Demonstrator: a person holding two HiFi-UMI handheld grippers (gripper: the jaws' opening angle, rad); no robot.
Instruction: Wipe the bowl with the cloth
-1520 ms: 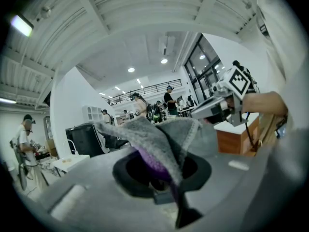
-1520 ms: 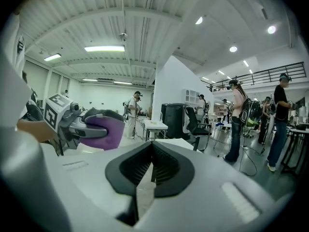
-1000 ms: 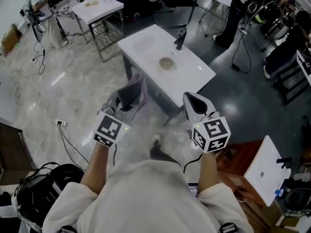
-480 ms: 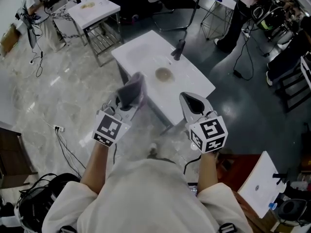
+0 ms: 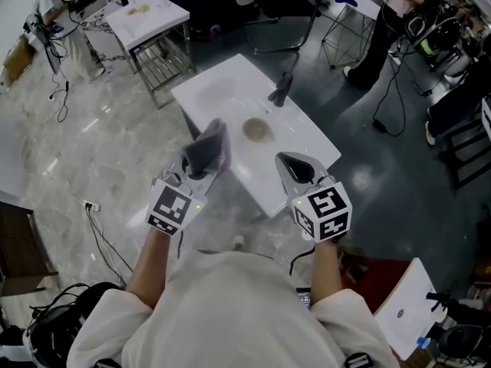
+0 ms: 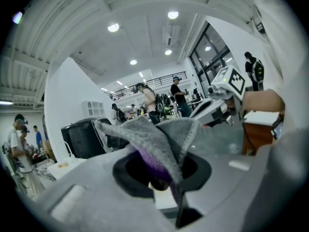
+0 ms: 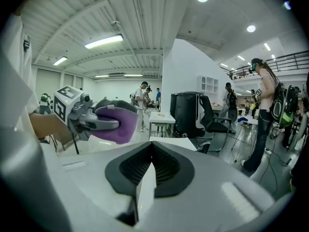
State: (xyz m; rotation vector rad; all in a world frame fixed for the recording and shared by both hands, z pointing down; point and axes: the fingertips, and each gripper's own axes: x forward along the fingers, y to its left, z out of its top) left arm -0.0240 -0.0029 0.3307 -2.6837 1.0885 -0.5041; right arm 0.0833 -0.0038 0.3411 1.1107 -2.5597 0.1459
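Observation:
A small tan bowl [image 5: 258, 129] sits near the middle of a white table [image 5: 230, 98] ahead of me. My left gripper [image 5: 193, 167] is shut on a grey and purple cloth [image 5: 209, 148], held in the air short of the table's near left edge. In the left gripper view the cloth [image 6: 159, 144] bunches up between the jaws. My right gripper [image 5: 298, 171] is shut with nothing in it, hovering over the table's near right edge. In the right gripper view the left gripper [image 7: 84, 116] with its cloth [image 7: 117, 123] shows at left.
A dark upright object [image 5: 281, 90] stands at the table's far side. A second white table [image 5: 147, 14] stands further back at left. Cables [image 5: 100, 221] trail on the marble floor at left. People and chairs stand at the back right.
I have moved closer to the table; both grippers now reach its near edge. The cloth stays gripped in the left gripper and the right stays shut.

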